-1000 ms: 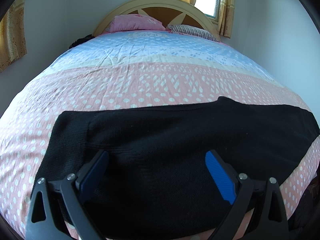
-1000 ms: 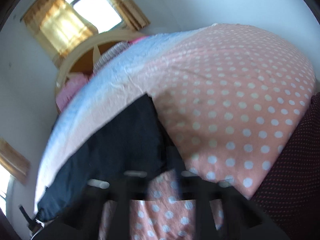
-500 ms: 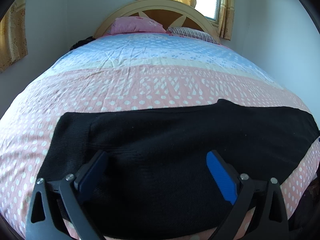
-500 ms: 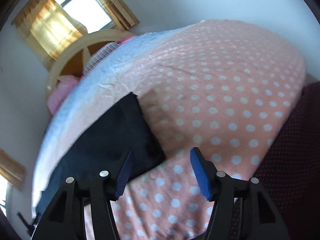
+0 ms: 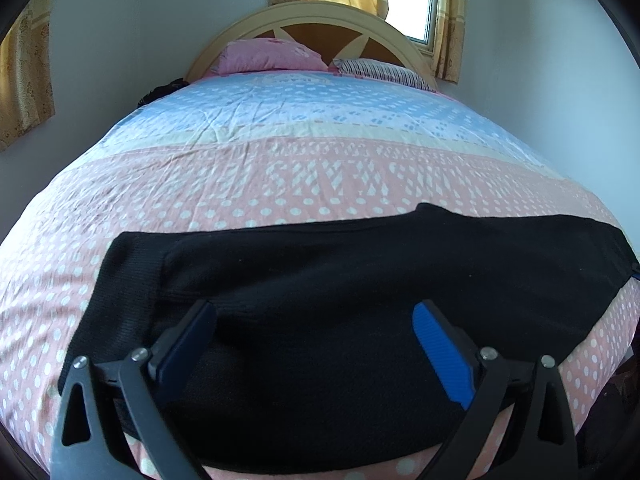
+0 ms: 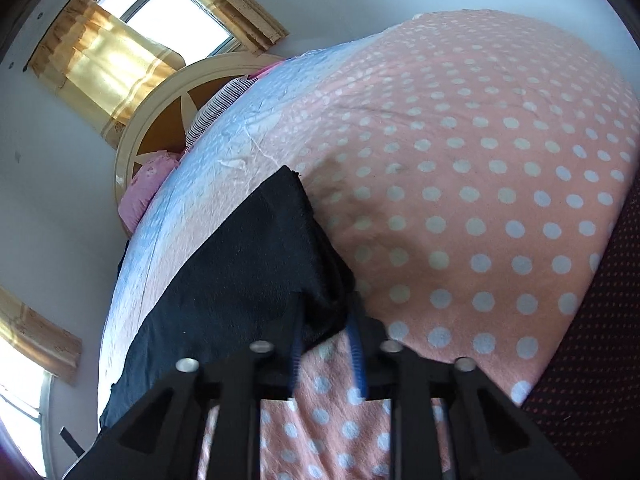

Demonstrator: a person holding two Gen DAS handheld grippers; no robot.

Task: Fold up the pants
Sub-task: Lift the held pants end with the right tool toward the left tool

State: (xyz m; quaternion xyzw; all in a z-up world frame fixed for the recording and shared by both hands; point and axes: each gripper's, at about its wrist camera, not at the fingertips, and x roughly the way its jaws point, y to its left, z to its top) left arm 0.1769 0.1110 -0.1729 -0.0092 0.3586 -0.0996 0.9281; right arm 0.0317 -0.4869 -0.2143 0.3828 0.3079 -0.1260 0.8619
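Observation:
Black pants (image 5: 328,280) lie flat across the near end of the bed, the broad ribbed band at the left. My left gripper (image 5: 312,314) hovers just over the middle of them, jaws wide open, nothing between the blue pads (image 5: 440,352). In the right wrist view the pants (image 6: 248,272) stretch away to the left, and my right gripper (image 6: 326,322) is shut on their near corner, which bunches up between the fingers. The same right end of the pants lies at the far right edge of the left wrist view.
The bed has a pink dotted and blue sheet (image 5: 312,152), with a pink pillow (image 5: 272,54) and a striped pillow (image 5: 380,70) against the arched headboard (image 5: 312,16). A dark red dotted cloth (image 6: 592,340) hangs at the bed's right edge. White walls stand close on both sides.
My right gripper came down onto the pants' end and closed on the corner; half a second ago it stood open. The left gripper has barely moved.

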